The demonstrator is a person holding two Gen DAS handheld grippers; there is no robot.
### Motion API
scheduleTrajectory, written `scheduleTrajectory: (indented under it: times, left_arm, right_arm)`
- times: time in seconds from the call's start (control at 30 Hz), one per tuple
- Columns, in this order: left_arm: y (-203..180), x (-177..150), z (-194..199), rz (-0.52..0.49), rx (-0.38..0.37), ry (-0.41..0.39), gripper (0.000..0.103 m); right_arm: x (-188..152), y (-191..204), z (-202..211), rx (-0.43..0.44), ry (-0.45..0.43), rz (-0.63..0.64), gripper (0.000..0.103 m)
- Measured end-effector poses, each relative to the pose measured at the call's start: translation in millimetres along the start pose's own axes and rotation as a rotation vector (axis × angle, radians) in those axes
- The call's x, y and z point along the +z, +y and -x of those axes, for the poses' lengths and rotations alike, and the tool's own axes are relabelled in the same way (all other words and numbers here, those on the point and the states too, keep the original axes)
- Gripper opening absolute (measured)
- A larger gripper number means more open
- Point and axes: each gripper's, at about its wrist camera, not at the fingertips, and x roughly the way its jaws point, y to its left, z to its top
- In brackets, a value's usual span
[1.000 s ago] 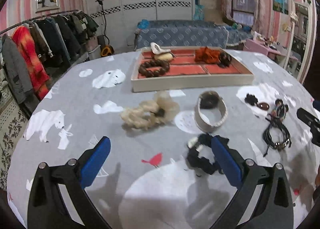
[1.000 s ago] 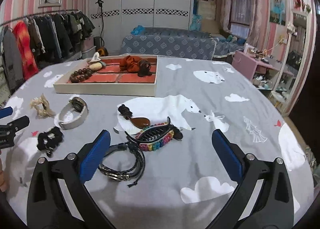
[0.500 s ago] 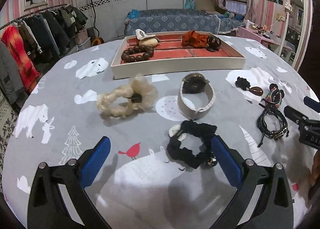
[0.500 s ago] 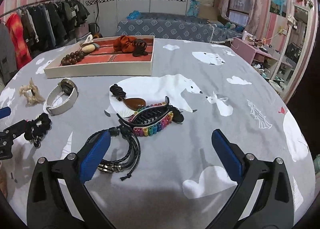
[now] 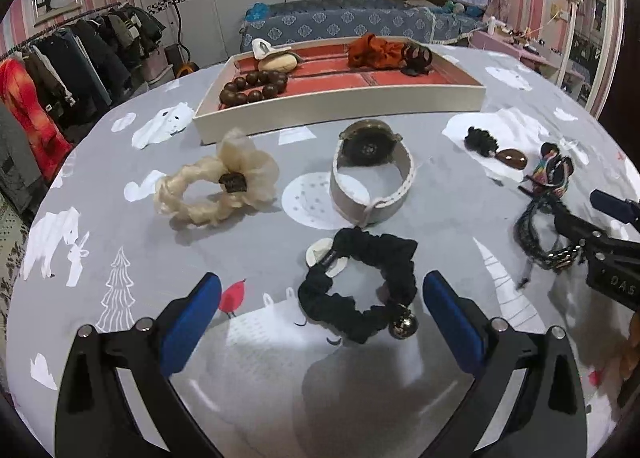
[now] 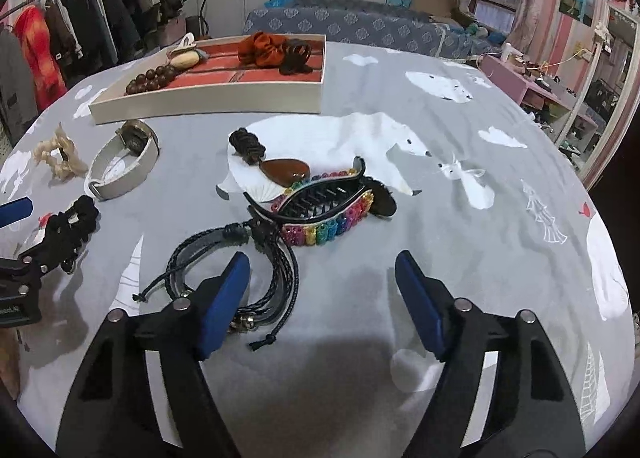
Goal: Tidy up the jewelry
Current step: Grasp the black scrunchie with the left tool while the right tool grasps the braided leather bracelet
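Right claw (image 6: 320,290), jaws just narrowed yet empty, partly hides the braided cords (image 6: 276,278).

The right gripper (image 6: 320,290) hangs low over the grey bear-print cloth (image 6: 460,218), its jaws apart and just now closing, nothing pressed between the blue pads; the left pad sits over the black braided cord bracelet (image 6: 264,278); just beyond the bracelet lies the rainbow-beaded claw clip (image 6: 324,210), touching it; beyond the clip, an amber teardrop pendant (image 6: 286,171); farther back, the cream tray (image 6: 208,102) holding brown beads (image 6: 150,81) and an orange scrunchie (image 6: 260,49).
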Motion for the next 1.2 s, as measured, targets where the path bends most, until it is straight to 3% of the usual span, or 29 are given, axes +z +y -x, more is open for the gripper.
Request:
scheduleTrajectory:
  times: [0.13, 0.2, 0.27, 0.63, 0.87, 1.2]
  left_arm:
    - [2.3, 3.2, -6.6, 0.003, -0.001, 0.015, 0.095]
    - [3.3, 3.5, -9.3, -0.002, 0.002, 0.021, 0.087]
    - [5.0, 3.3, -11.7, 0.0, -0.018, 0.034, 0.072]
    - [9.5, 0.7, -11.9, -0.011, -0.066, 0.03, 0.033]
    - [19.7, 1.1, -11.3, 0.026, -0.098, 0.031, 0.022]
    - [26.4, 2.3, 1.4, 0.053, -0.105, 0.0, 0.019]
  right_arm:
    - [0.7, 1.0, -5.1, 0.005, 0.026, 0.002, 0.062]
    - [0.9, 0.9, -8.0, 0.012, 0.044, -0.006, 0.058]
    - [1.0, 1.4, -8.4, 0.018, 0.051, -0.015, 0.053]
    - [1.0, 5.5, -6.7, 0.071, 0.042, -0.026, 0.016]
    - [0.6, 4.1, -5.6, 0.092, 0.034, -0.038, 0.011]
    - [3.0, 1.4, 7.3, 0.081, -0.016, -0.05, 0.009]
